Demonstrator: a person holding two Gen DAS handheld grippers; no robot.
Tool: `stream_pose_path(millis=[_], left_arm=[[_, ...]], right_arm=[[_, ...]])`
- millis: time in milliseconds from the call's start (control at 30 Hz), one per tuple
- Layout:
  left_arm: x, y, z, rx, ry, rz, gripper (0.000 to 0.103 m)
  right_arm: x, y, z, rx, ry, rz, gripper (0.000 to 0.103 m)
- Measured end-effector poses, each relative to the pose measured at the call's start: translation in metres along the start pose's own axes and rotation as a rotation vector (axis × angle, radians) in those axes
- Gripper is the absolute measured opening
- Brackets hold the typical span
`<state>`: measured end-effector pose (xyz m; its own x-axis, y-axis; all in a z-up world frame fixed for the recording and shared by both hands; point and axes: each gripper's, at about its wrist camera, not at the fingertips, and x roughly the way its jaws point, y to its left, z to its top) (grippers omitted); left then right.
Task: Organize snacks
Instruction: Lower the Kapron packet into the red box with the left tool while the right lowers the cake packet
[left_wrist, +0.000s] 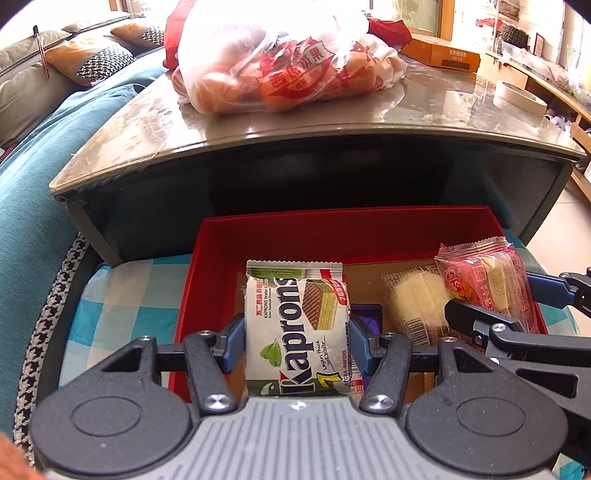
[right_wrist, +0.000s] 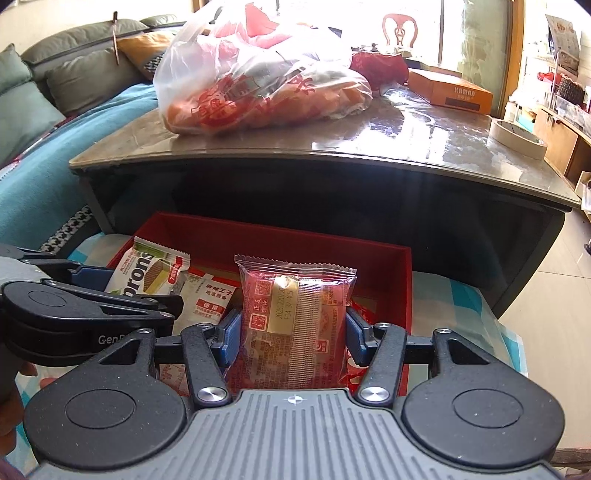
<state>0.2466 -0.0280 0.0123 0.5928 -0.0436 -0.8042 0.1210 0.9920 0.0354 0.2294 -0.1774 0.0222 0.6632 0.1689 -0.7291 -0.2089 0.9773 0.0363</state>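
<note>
Holding one snack in each gripper, I am hanging both over the red box (left_wrist: 221, 251) low in the frame. My left gripper (left_wrist: 297, 341) is squeezing the wafer pack (left_wrist: 295, 325), long side pointing away from me. My right gripper (right_wrist: 293, 341) is squeezing the red cake pack (right_wrist: 295, 317), also pointing away. Both are sitting right above open box floor, side by side.

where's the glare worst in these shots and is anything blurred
Left wrist view: window light blows out the plastic bag top and streaks the tabletop; the Kaprons pack stays sharp. Right wrist view: similar washout behind the bag; fisheye bends the table edge.
</note>
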Motion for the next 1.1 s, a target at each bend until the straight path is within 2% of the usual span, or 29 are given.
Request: stream_pose_path(millis=[400, 1100], left_arm=[[0.026, 0.001, -0.003, -0.007, 0.036, 0.004, 0.087], [0.040, 0.001, -0.004, -0.008, 0.072, 0.017, 0.088]], right_arm=[[0.021, 0.000, -0.004, -0.030, 0.022, -0.023, 0.063], [0.034, 0.002, -0.010, -0.046, 0.042, -0.030, 0.064]])
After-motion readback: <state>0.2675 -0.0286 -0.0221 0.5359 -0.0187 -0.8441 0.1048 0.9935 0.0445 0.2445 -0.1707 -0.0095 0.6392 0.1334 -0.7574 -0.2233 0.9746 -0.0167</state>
